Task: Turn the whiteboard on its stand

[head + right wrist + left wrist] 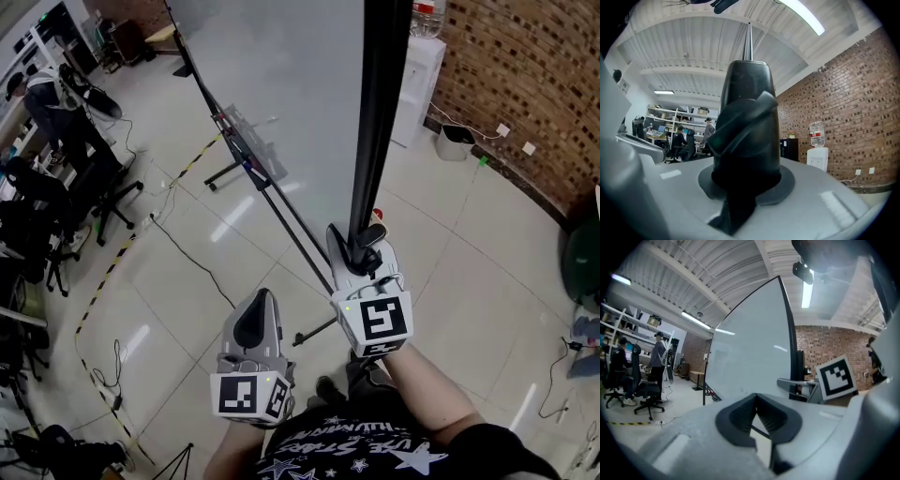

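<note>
We are gripping the whiteboard (pixel 281 94) by its black side edge (pixel 380 112) — our right hand-held gripper (pixel 366 246) is clamping its jaws around that bar, only a little way apart. The board is standing upright on its stand on the tiled floor (pixel 450 272), just ahead of us. Our left hand-held gripper (pixel 251 323) is hanging lower and nearer to us, apart from the board — its jaws are sitting together, holding nothing.
</note>
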{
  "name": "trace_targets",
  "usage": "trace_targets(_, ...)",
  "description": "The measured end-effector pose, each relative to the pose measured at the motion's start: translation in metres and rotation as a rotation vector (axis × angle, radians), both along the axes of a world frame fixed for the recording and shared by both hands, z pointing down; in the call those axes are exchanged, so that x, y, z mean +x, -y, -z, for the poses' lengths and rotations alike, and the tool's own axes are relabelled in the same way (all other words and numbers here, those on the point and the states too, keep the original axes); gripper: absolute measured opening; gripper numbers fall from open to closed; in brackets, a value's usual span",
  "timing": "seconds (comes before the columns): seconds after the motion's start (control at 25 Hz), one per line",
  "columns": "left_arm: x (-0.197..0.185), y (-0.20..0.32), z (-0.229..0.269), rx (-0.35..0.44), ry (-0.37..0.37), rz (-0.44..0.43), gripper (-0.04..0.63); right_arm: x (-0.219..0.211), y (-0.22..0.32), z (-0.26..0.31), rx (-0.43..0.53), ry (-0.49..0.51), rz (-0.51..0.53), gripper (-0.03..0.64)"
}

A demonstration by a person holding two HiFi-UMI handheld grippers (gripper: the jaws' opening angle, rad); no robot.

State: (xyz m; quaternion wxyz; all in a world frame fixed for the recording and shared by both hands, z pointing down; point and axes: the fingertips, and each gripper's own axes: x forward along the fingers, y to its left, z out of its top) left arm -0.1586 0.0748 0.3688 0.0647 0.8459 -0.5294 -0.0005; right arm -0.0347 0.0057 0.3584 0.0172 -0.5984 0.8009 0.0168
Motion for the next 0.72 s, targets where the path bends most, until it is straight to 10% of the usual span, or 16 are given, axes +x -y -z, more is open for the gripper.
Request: trace_targets(0.72,0.008,-0.088,0.002,0.037,-0.018,-0.167,0.006,-0.029,-0.142,-0.002,0.009,-0.004,-0.076,0.081)
